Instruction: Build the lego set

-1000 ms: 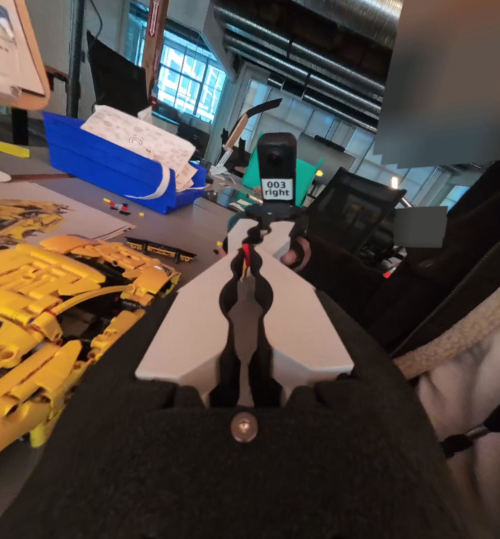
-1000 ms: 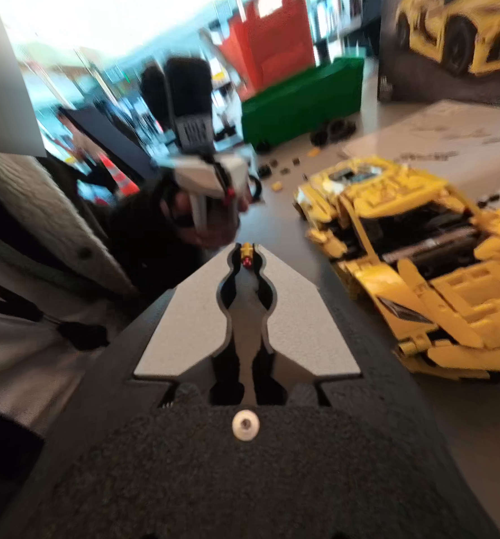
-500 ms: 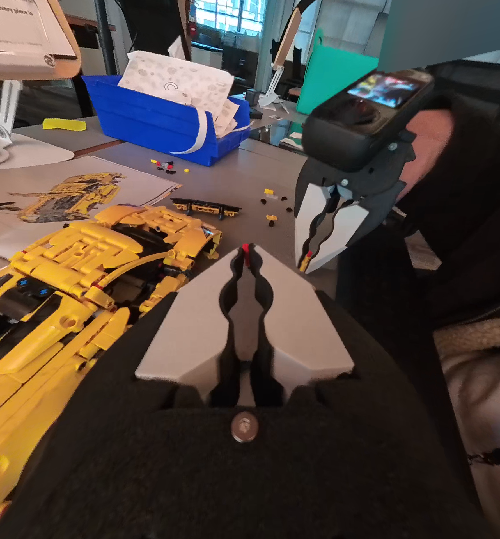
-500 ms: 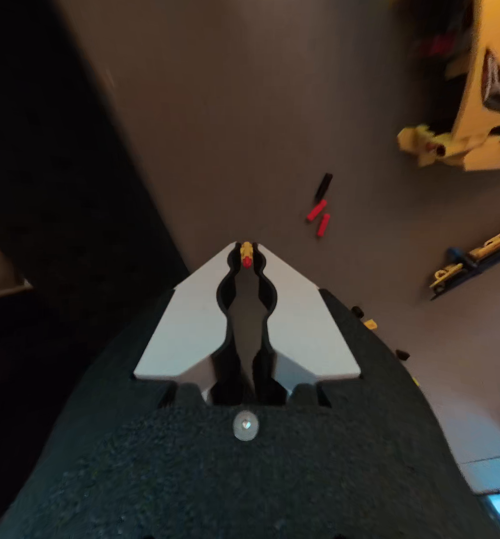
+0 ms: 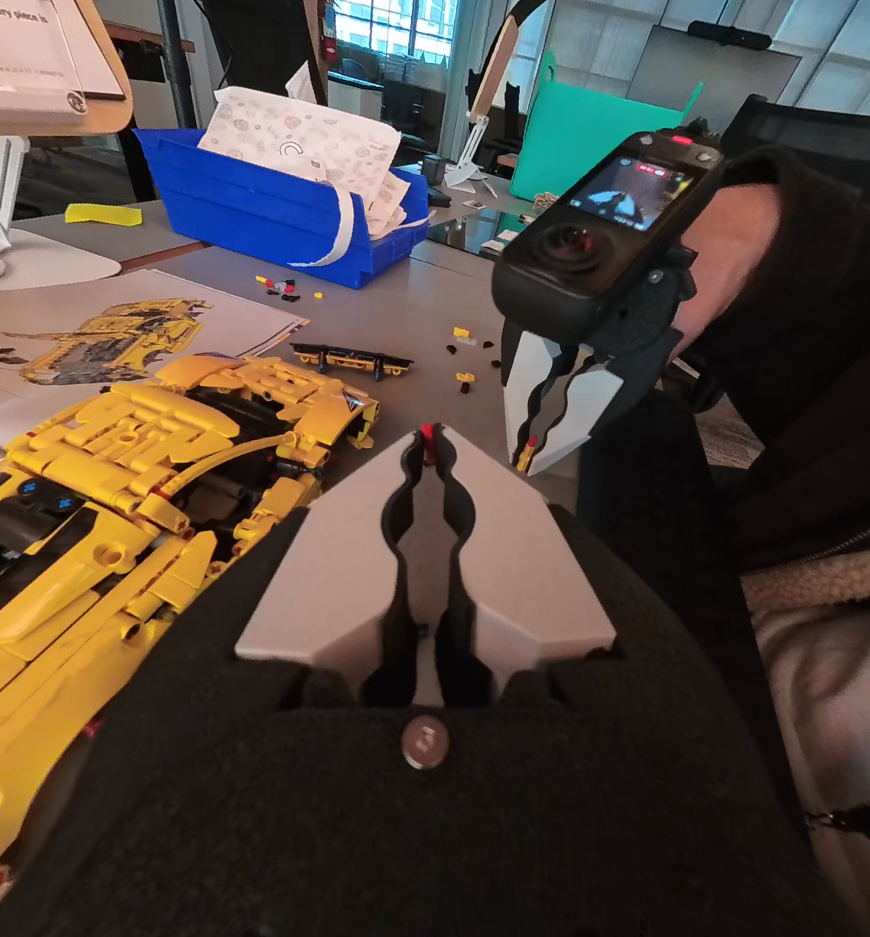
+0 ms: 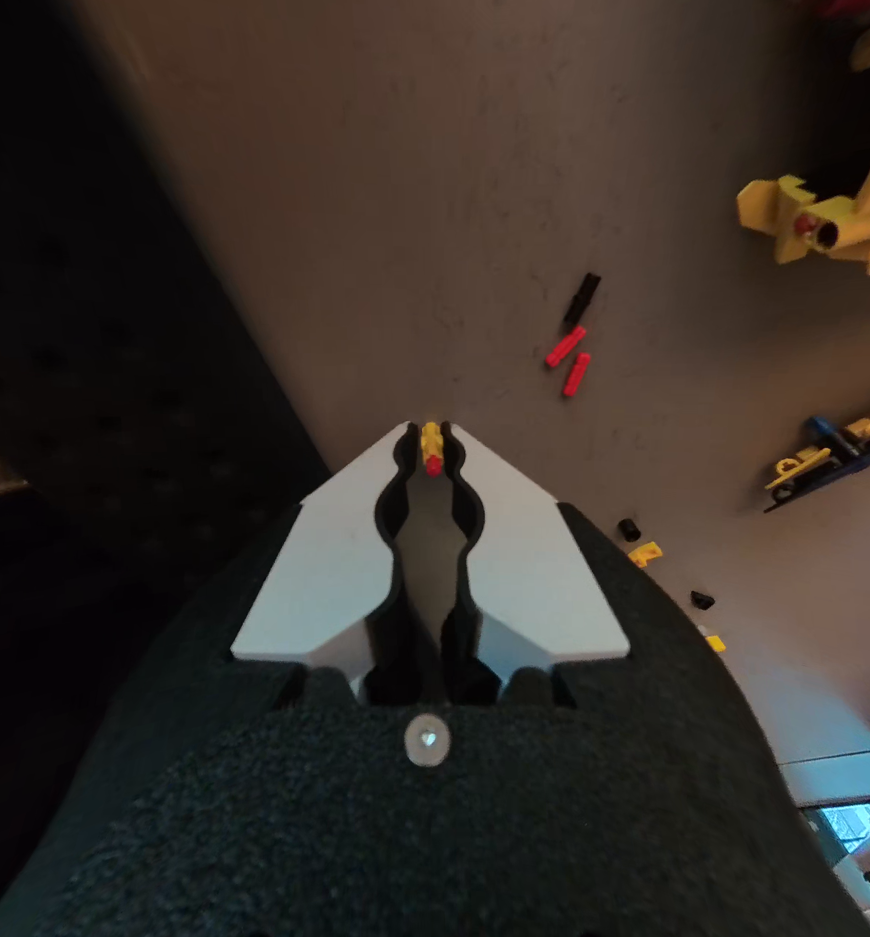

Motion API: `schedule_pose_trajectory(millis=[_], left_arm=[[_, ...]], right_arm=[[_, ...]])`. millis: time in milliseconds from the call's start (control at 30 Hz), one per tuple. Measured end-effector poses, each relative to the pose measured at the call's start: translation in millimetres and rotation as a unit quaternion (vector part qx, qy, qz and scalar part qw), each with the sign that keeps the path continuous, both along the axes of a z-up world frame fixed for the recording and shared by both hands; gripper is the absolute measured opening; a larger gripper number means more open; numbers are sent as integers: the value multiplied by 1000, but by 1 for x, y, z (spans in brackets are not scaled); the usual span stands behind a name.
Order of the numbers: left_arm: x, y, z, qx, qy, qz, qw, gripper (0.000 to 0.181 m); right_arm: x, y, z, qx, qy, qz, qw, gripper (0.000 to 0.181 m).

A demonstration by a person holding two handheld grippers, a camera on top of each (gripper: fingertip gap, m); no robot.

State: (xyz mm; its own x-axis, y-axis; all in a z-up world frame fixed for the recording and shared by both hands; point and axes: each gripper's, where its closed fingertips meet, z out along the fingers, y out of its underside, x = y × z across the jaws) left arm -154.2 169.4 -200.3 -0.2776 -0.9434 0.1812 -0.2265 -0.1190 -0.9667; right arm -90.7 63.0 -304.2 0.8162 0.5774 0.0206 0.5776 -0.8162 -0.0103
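**A:** What are the two tongs doing?

**B:** The left tongs [image 5: 427, 440] are pinched down on a small red pin [image 5: 427, 442] at their tips. The right tongs [image 6: 430, 435] are clamped on a tiny yellow piece with a red end [image 6: 431, 448]. In the left wrist view the right tongs [image 5: 533, 456] point downward over the grey surface [image 5: 412, 314], just right of the left tips and not touching them.

**A:** Where is the lego model?

**B:** A large yellow lego car [image 5: 133, 487] lies on the surface, left of the left tongs. Behind it lies an open instruction booklet [image 5: 93, 324] with a picture of the car. A black and yellow strip of pieces [image 5: 352, 357] lies just beyond the car's nose.

**A:** Any loose parts?

**B:** Yes. Small yellow and black bits [image 5: 466, 355] are scattered near the right tongs. In the right wrist view, two red pins [image 6: 570, 360] and a black pin [image 6: 581, 299] lie close together on the surface. A blue bin [image 5: 270, 213] holding printed paper sits farther back.
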Motion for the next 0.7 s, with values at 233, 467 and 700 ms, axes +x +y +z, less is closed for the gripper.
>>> schedule_pose_trajectory(millis=[233, 467, 700], left_arm=[[0, 0, 0, -3, 0, 1, 1000, 3], [0, -1, -1, -3, 1, -2, 1000, 3], [0, -1, -1, -5, 3, -2, 1000, 3]], right_arm=[[-3, 2, 1, 15, 16, -4, 1000, 19], [-4, 1, 3, 34, 21, -2, 999, 20], [-5, 9, 11, 67, 29, -3, 997, 21]])
